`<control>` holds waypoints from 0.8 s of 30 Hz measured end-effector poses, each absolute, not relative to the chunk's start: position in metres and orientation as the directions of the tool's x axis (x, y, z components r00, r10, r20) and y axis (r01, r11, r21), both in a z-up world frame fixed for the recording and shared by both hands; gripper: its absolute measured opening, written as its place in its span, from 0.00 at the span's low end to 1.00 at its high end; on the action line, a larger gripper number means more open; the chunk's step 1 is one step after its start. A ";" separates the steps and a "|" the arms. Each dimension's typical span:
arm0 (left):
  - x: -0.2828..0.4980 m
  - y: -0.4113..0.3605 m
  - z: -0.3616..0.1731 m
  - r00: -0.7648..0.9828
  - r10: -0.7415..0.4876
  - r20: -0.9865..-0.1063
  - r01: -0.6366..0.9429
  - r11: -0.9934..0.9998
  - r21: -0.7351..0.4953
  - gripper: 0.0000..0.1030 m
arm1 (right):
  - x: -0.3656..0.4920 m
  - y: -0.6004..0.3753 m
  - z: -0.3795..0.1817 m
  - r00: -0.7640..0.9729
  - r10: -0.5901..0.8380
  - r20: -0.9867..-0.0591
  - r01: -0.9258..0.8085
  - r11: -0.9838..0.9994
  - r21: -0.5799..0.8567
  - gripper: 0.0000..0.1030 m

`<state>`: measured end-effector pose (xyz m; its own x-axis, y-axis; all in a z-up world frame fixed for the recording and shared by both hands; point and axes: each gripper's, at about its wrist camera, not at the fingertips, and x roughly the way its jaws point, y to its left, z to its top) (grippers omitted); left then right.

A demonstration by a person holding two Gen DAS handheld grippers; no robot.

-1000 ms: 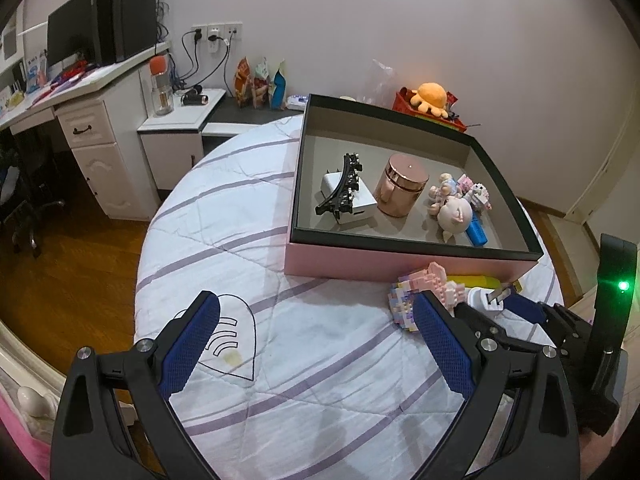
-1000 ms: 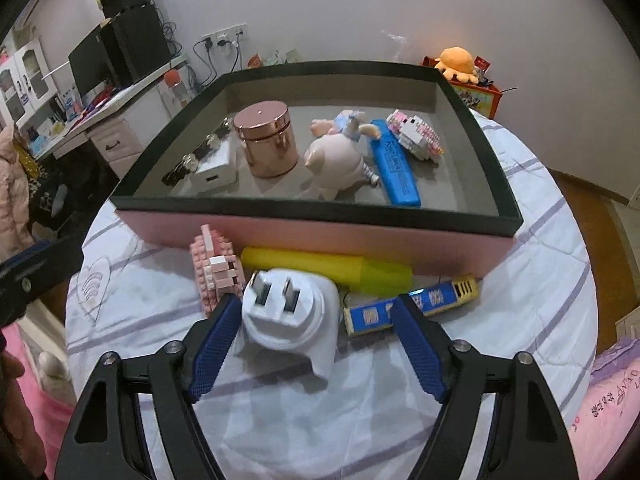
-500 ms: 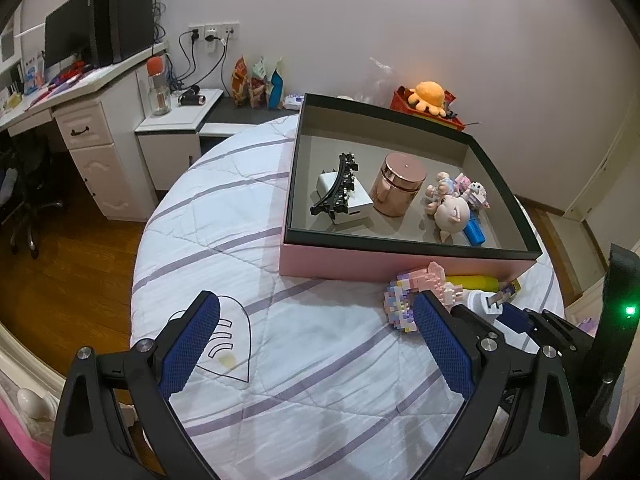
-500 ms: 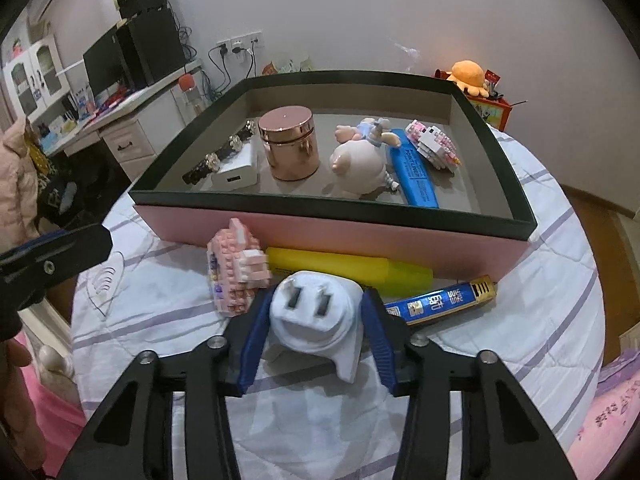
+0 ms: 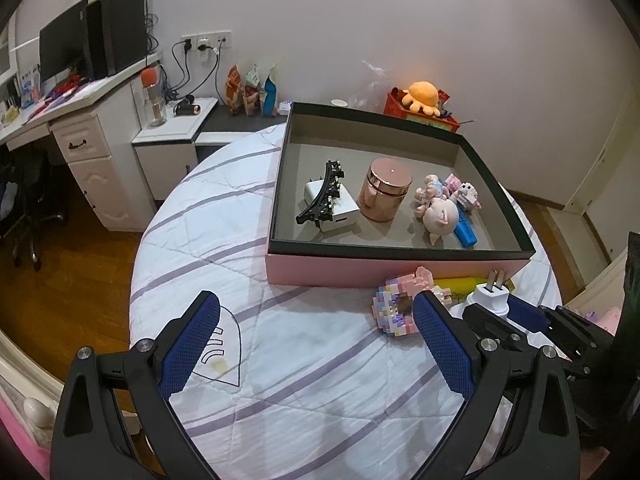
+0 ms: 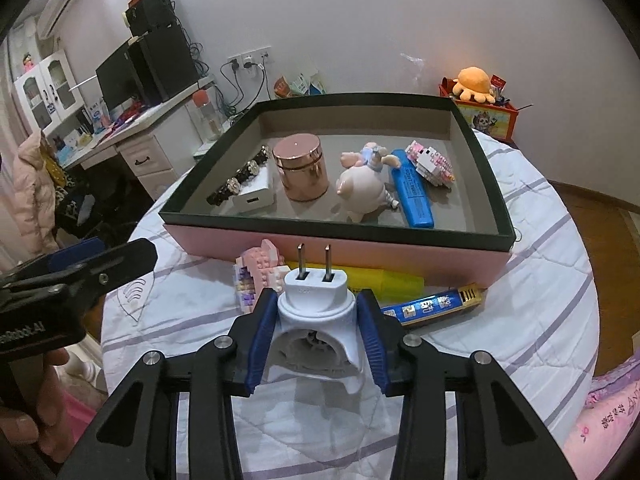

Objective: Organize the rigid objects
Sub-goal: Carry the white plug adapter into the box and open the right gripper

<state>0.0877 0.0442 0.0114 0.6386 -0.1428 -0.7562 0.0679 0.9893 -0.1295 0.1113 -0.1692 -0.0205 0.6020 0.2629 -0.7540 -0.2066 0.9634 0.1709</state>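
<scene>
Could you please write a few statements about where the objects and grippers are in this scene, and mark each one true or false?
1. The right gripper grips the white two-pin plug adapter. True.
2. The rose-gold cylindrical jar stands outside the pink box with the dark rim. False: it stands inside.
3. The left gripper holds the pink toy-brick figure. False: it is open and empty.
4. The yellow highlighter pen lies on the striped cloth beside the box. True.

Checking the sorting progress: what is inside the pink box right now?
Inside the pink box: white charger, black hair clip, copper jar, pig toy, blue highlighter, pink brick figure. Anything beneath them is hidden.
</scene>
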 end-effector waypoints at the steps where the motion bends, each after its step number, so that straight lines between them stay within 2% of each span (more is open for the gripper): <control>1: 0.088 0.044 0.012 0.639 -0.143 -0.756 0.069 0.989 -0.129 0.96 | 0.111 -0.170 -0.020 0.603 0.263 -0.753 -0.207 0.963 0.171 0.41; 10: 0.089 0.043 0.016 0.647 -0.142 -0.749 0.070 0.989 -0.126 0.96 | 0.108 -0.174 -0.009 0.620 0.276 -0.734 -0.209 0.960 0.184 0.41; 24: 0.130 0.032 0.042 0.693 -0.129 -0.710 0.091 0.992 -0.091 0.96 | 0.142 -0.185 0.045 0.701 0.269 -0.660 -0.217 0.963 0.162 0.41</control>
